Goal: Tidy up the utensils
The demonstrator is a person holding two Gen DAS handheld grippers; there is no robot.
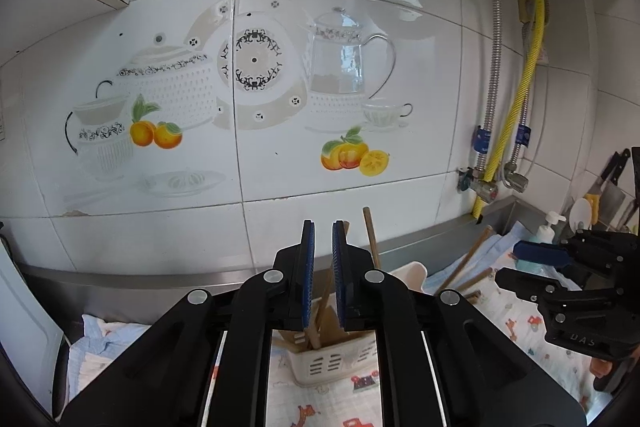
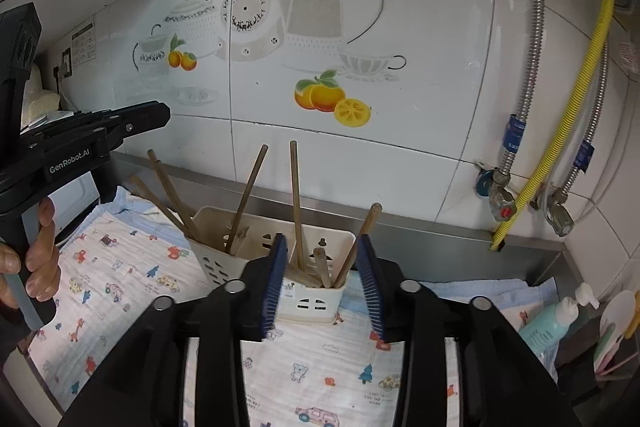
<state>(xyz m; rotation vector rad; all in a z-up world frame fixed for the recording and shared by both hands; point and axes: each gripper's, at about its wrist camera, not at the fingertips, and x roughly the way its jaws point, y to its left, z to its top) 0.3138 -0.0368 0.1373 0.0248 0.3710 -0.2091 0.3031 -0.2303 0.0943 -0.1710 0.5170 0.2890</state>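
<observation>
Tipping is the main risk judged here: the light plastic holder (image 2: 276, 259) could be knocked over, or an upright chopstick (image 2: 295, 203) dragged out, if the right claw (image 2: 322, 247) were swept carelessly past, since its spread blue pads frame the holder's front compartment. Nothing is pinched between those pads; the sticks are seen beyond them, untouched. The left claw (image 1: 322, 239) is nearly pressed together, with only a thin gap, and nothing can be made out as gripped in it. Chopsticks are stood in both compartments of the holder, which rests on a patterned cloth (image 2: 120, 267) over the surface, against the tiled wall (image 2: 400, 147).
</observation>
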